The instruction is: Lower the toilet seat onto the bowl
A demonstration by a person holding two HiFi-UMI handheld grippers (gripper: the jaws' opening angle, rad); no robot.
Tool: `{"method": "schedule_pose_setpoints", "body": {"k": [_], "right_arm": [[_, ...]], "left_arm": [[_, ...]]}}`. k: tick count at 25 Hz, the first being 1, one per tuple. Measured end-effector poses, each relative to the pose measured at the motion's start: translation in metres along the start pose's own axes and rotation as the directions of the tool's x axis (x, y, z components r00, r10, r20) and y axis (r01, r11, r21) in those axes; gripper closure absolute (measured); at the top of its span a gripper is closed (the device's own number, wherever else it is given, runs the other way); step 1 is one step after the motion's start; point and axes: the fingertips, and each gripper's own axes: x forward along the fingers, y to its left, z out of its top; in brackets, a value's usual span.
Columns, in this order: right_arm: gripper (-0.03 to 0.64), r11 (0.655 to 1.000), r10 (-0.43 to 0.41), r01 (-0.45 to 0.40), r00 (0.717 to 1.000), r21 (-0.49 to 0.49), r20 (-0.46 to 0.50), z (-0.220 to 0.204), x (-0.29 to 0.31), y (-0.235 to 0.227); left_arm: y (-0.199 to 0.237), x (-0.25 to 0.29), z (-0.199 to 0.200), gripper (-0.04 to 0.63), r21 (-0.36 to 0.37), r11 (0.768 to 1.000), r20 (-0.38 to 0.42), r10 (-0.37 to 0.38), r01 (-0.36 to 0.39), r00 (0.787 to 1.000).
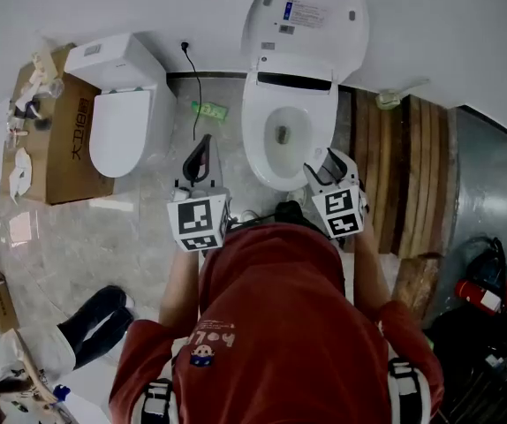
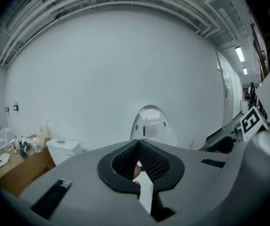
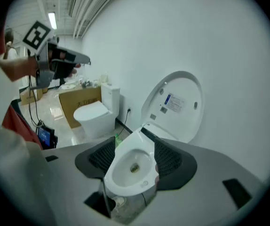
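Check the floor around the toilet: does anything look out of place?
Yes. A second toilet stands beside a cardboard box, which is odd for one room, and a green item lies on the floor by the wall between it and the toilet. Nothing looks spilled or broken.

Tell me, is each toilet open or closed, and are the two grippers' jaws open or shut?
Toilet lid: up, standing against the wall.
Toilet bowl: uncovered.
Second toilet's lid: down, closed.
Left gripper: jaws shut together.
Right gripper: jaws open, holding nothing.
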Motion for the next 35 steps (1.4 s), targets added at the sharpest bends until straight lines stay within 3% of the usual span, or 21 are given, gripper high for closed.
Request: {"method": "schedule_pose_setpoints", "body": {"k": [3, 6, 8, 10, 12, 15, 17, 19, 24, 26, 29, 35], "right_arm": [[0.38, 0.997, -0.055, 0.048, 0.989, 0.055, 0.141, 0.039, -0.026, -0.014], [0.38, 0.989, -0.125, 0.093, 0.945, 0.118, 0.302, 0.079, -0.057, -0.027], [0.38, 0.979, -0.183, 0.128, 0.894, 0.157, 0.41, 0.104, -0.082, -0.036], [0.38, 0.969, -0.236, 0.162, 0.823, 0.185, 0.517, 0.127, -0.105, -0.043], [0.38, 0.955, -0.293, 0.198, 0.751, 0.221, 0.592, 0.146, -0.125, -0.049], [0.38, 0.913, -0.406, 0.271, 0.665, 0.304, 0.627, 0.153, -0.147, -0.06], [0.38, 0.889, -0.457, 0.309, 0.629, 0.337, 0.629, 0.153, -0.156, -0.065], [0.381, 0.879, -0.476, 0.329, 0.615, 0.344, 0.629, 0.154, -0.16, -0.064], [0.382, 0.879, -0.477, 0.339, 0.622, 0.335, 0.621, 0.157, -0.164, -0.061], [0.387, 0.871, -0.492, 0.349, 0.608, 0.346, 0.623, 0.159, -0.169, -0.061], [0.427, 0.851, -0.523, 0.396, 0.585, 0.345, 0.62, 0.156, -0.177, -0.061], [0.519, 0.837, -0.545, 0.419, 0.568, 0.353, 0.617, 0.155, -0.187, -0.056]], "left_arm": [[-0.003, -0.002, 0.017, 0.584, 0.006, 1.0, 0.036, -0.005, 0.005, 0.999], [-0.01, -0.007, 0.035, 0.584, 0.013, 1.0, 0.093, -0.015, 0.014, 0.996], [-0.017, -0.014, 0.055, 0.584, 0.009, 1.0, 0.182, -0.016, 0.015, 0.983], [-0.023, -0.023, 0.073, 0.584, 0.0, 1.0, 0.277, -0.023, 0.024, 0.96], [-0.025, -0.028, 0.083, 0.584, 0.015, 1.0, 0.318, -0.028, 0.024, 0.948], [-0.029, -0.031, 0.09, 0.584, 0.049, 0.999, 0.352, -0.03, 0.014, 0.936], [-0.034, -0.032, 0.094, 0.584, 0.058, 0.998, 0.374, -0.028, 0.006, 0.927], [-0.037, -0.034, 0.097, 0.584, 0.048, 0.999, 0.388, -0.024, 0.006, 0.921], [-0.038, -0.036, 0.103, 0.584, 0.019, 1.0, 0.4, -0.028, 0.022, 0.916], [-0.037, -0.037, 0.105, 0.584, 0.018, 0.999, 0.403, -0.031, 0.026, 0.915], [-0.037, -0.039, 0.106, 0.584, 0.017, 0.999, 0.401, -0.033, 0.028, 0.915], [-0.035, -0.047, 0.107, 0.584, 0.015, 0.999, 0.402, -0.038, 0.035, 0.915]]}}
